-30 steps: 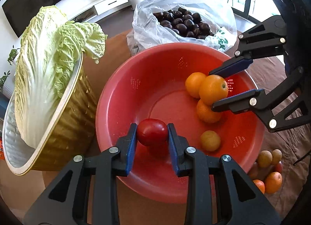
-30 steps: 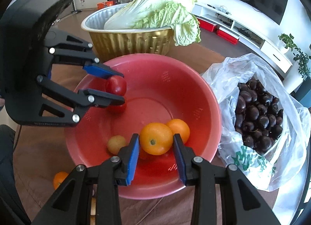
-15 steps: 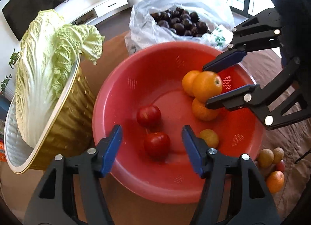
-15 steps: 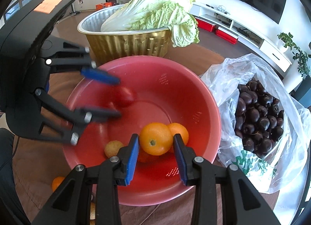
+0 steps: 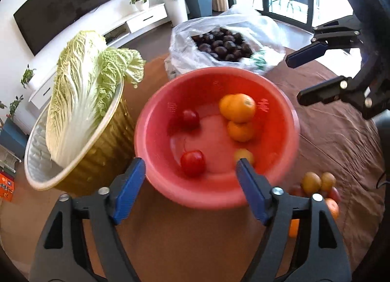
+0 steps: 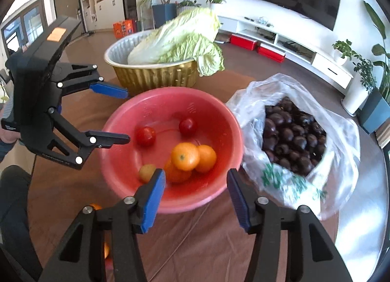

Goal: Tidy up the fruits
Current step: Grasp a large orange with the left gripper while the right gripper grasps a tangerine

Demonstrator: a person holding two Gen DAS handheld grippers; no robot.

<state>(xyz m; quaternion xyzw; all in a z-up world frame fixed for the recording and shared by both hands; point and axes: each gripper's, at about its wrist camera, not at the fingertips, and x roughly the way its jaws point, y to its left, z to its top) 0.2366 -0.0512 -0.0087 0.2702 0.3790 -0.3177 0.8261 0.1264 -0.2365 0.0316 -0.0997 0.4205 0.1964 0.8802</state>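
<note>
A red colander bowl stands on the brown table. It holds two red tomatoes, three oranges and a small yellow fruit. My left gripper is open and empty, above the bowl's near rim. My right gripper is open and empty, back from the bowl's other side. Loose fruits lie on the table beside the bowl.
A gold foil pan with a napa cabbage stands against the bowl. A plastic bag of dark round fruits sits beside the bowl.
The left gripper opened and dropped its tomato into the bowl. The right gripper opened and let its orange fall on the others. Both grippers pulled back and up from the bowl.
</note>
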